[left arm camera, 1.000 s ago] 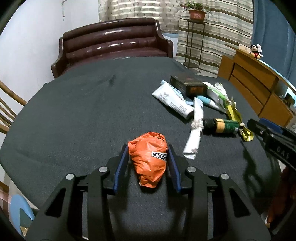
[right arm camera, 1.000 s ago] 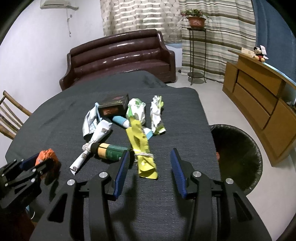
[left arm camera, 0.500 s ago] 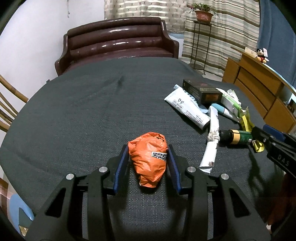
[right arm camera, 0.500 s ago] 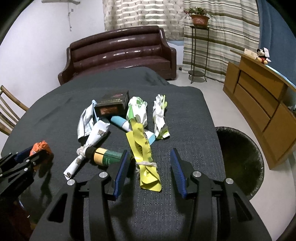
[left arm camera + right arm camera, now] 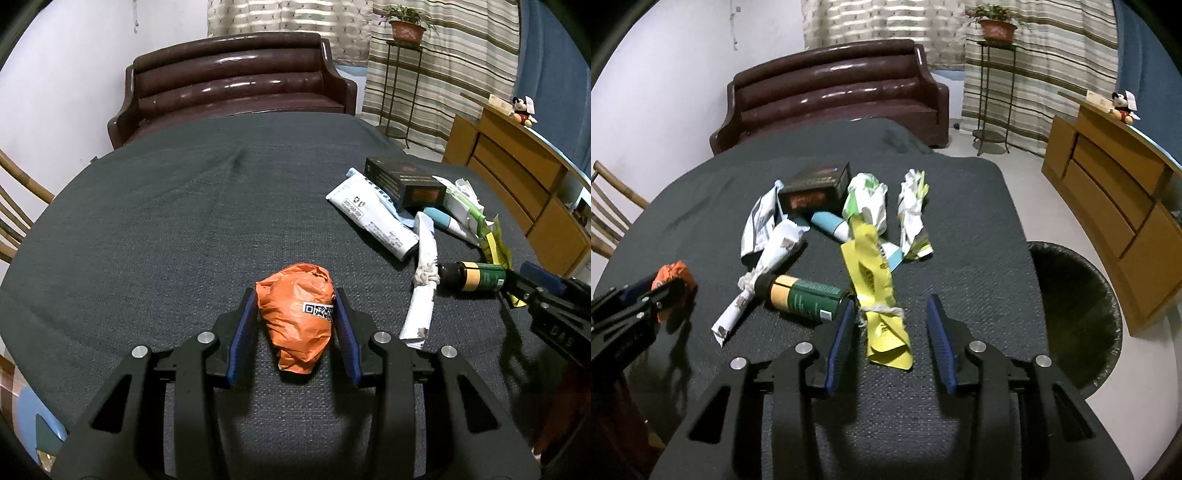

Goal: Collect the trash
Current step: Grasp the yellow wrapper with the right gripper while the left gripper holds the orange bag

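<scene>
Crumpled orange wrapper (image 5: 297, 325) clamped between the left gripper's (image 5: 295, 325) blue pads above the dark table (image 5: 166, 229), yellow wrapper (image 5: 877, 291) lying between the right gripper's (image 5: 892, 325) just-narrowing, untouching jaws, green bottle (image 5: 807, 297) just beside, black bin (image 5: 1075, 314) on the floor to the right.
</scene>
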Demonstrator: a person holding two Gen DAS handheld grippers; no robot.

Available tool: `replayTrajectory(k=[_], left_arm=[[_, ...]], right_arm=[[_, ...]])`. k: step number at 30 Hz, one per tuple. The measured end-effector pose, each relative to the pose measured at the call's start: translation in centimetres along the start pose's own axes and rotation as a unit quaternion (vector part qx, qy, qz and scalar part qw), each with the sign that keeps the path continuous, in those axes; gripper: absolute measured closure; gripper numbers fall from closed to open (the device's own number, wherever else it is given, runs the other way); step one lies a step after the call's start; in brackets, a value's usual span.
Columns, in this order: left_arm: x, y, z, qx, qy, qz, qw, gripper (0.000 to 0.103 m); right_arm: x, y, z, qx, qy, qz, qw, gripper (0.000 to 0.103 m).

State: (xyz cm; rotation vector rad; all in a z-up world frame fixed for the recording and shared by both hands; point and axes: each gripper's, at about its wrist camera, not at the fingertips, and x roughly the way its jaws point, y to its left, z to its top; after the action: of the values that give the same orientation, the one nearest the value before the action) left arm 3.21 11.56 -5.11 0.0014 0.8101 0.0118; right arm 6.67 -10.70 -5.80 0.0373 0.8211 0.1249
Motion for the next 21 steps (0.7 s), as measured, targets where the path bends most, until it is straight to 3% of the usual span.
replayTrajectory(k=[5, 21], left_arm=[[0.0, -0.2, 0.1, 0.001, 0.0, -0.001, 1.0, 0.063], [-0.3, -0.8, 0.2, 0.002, -0.004, -0.006, 1.0, 0.063]], right_arm=[[0.4, 0.5, 0.2, -0.009, 0.011, 0.008, 1.0, 0.077], [-0.9, 0.4, -0.6, -0.01, -0.003, 0.011, 1.0, 0.078]])
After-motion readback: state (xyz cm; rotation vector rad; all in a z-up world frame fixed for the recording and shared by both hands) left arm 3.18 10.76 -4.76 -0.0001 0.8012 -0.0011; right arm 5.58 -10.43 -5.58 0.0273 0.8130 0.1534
